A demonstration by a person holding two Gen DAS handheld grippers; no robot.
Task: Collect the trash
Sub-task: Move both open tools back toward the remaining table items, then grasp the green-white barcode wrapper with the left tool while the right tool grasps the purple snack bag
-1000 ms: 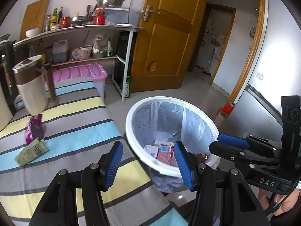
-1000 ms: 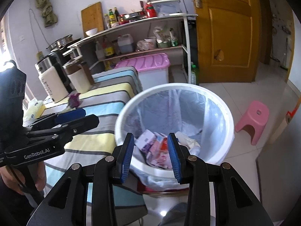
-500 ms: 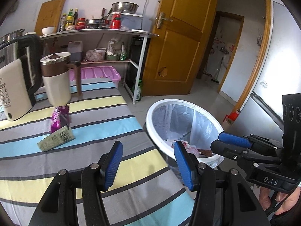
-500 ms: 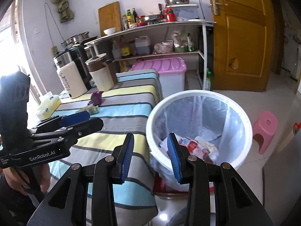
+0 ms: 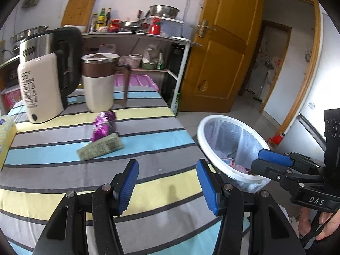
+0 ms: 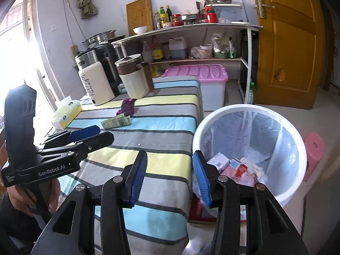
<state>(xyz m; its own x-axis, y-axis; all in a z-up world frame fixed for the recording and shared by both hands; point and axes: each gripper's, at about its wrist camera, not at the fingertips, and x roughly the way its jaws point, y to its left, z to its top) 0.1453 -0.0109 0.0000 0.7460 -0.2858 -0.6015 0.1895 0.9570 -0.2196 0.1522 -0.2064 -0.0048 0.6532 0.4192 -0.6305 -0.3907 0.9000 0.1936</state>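
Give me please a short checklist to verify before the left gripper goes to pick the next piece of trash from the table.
1. Left gripper empty, jaws open: ok.
2. Right gripper empty, jaws open: ok.
3. Trash on the striped table in view: ok. A purple wrapper and a green packet lie ahead of the left gripper.
4. The two pieces apart, so one can be taken alone: not ok. They touch or overlap.
5. Path free of the kettle and the brown-and-white jug: ok. Both stand behind the trash.
6. Room in the bin: ok. Trash covers only its bottom.
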